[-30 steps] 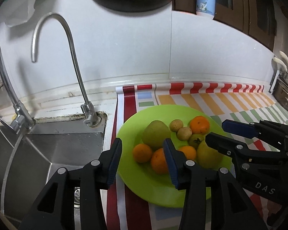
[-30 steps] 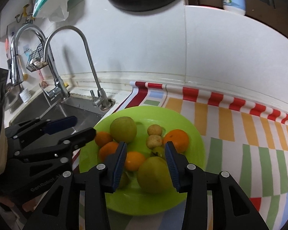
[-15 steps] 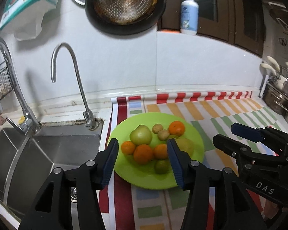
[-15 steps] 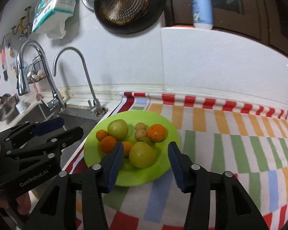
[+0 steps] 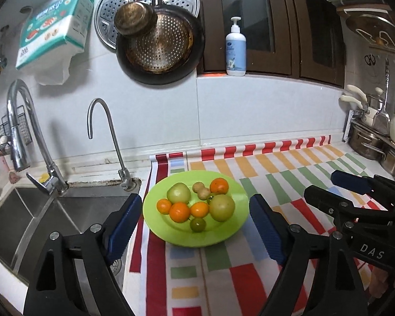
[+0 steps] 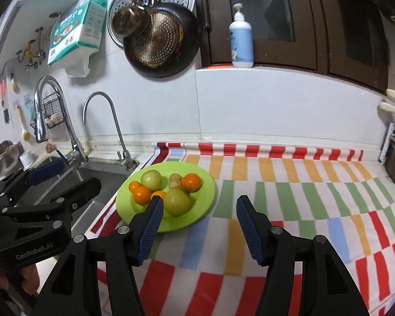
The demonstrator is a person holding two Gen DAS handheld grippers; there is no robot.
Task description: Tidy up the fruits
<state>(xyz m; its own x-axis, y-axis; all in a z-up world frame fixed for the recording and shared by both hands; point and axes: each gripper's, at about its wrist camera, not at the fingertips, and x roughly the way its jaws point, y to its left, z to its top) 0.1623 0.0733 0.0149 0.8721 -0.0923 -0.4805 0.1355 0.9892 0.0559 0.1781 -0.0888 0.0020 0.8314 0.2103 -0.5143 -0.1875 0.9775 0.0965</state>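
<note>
Striped cloth (image 5: 223, 263) covers the counter beside the sink (image 5: 52, 210). Green plate (image 5: 234, 226) on the cloth holds all fruits (image 5: 221, 206). Left gripper (image 5: 192, 229) and right gripper (image 6: 197, 223) hang above the counter, fingers opening, nothing between them.

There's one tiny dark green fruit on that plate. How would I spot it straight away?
Find the lime-green plate on the striped cloth beside the sink. On the plate's near side, below the oranges, sits the small green fruit. It is darker and much smaller than the two pale green fruits, and has a stem.
</note>
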